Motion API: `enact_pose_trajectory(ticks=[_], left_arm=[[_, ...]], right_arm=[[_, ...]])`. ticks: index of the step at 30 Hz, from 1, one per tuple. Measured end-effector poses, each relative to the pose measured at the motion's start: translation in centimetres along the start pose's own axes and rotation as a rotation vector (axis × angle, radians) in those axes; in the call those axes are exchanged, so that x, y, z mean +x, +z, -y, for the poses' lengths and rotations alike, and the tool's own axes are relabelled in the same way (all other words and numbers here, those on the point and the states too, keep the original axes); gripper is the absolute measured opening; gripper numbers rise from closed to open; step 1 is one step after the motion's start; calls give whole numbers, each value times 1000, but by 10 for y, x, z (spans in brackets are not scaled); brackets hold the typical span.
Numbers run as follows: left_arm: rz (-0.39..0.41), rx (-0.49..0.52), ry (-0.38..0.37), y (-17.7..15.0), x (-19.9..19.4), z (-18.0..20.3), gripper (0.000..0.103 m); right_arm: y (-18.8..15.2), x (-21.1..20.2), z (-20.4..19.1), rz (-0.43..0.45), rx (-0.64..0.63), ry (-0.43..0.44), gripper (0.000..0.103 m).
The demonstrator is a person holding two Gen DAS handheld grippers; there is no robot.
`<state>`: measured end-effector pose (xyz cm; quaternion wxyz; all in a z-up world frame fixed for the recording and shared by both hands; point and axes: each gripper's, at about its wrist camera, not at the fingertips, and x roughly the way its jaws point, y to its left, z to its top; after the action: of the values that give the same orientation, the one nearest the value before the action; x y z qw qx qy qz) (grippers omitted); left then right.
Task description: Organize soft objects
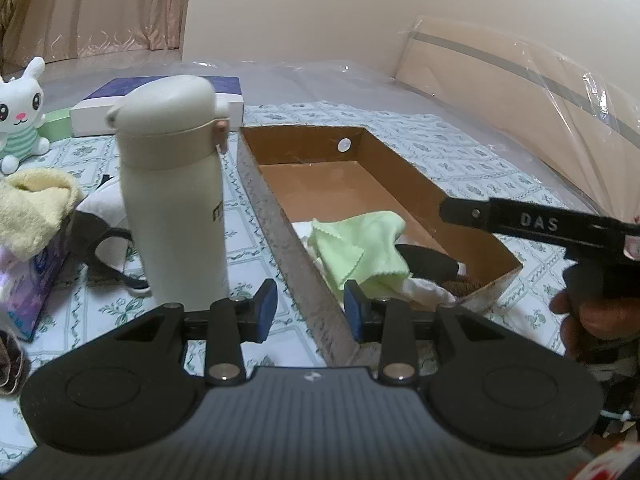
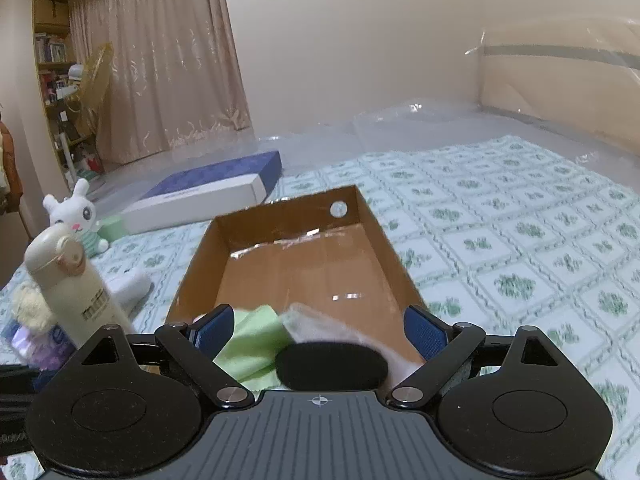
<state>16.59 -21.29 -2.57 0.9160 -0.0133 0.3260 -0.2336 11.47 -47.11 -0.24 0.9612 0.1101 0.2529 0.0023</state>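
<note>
An open cardboard box (image 1: 400, 160) lies on the patterned bedspread. At its near end lie a light green cloth (image 1: 360, 248), white fabric (image 1: 424, 292), a black soft piece (image 1: 428, 260) and a brown fuzzy bit (image 1: 460, 286). My left gripper (image 1: 310, 312) hovers over the box's left wall, its jaws a little apart and nothing between them. My right gripper (image 2: 318, 330) stands wide open above the green cloth (image 2: 252, 340), a white soft thing (image 2: 320, 320) and a black oval (image 2: 332, 364); its pads (image 2: 424, 332) touch none of them.
A cream flask (image 1: 172, 184) stands upright just left of the box. Further left lie a black-and-white soft item (image 1: 108, 232), a yellow fluffy cloth (image 1: 36, 204), a purple tissue pack (image 1: 28, 292) and a white bunny plush (image 1: 20, 116). A blue-and-white flat box (image 1: 160, 100) lies behind.
</note>
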Motion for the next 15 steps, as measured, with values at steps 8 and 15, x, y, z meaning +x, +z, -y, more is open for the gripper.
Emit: enact_pose_trajectory(ticks=[8, 15], left_arm=[[-8, -11, 25, -12, -25, -10, 34], [-16, -13, 76, -22, -55, -21, 37]], right_arm=[[-26, -30, -23, -69, 17, -7, 91], [-44, -56, -54, -104, -3, -23, 91]])
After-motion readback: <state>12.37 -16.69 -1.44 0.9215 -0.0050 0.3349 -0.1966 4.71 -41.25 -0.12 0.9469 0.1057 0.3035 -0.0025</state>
